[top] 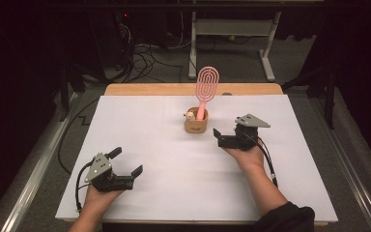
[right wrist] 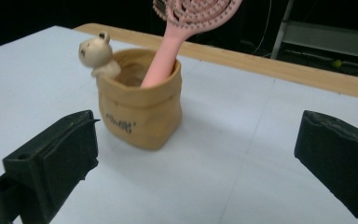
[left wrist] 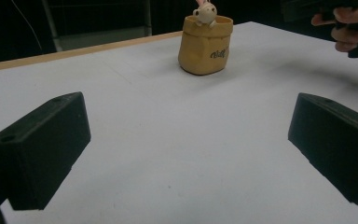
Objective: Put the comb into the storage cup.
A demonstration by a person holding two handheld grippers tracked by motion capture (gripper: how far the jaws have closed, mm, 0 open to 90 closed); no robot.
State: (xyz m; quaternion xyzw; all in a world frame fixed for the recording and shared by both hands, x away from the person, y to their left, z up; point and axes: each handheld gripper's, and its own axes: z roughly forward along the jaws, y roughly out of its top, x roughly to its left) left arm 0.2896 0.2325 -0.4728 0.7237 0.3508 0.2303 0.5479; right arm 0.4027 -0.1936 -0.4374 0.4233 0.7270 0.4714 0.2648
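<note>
White table (top: pixel 140 145): pink brush (top: pixel 206 88) upright, head-up.

Dark room, cables (top: pixel 145 58) on floor (top: pixel 232 65)

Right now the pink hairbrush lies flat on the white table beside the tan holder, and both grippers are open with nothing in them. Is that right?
Not quite. The pink hairbrush does not lie on the table; it stands handle-down inside the tan holder, as the right gripper view shows. The rest holds: the left gripper and right gripper are both open with nothing in them.
</note>
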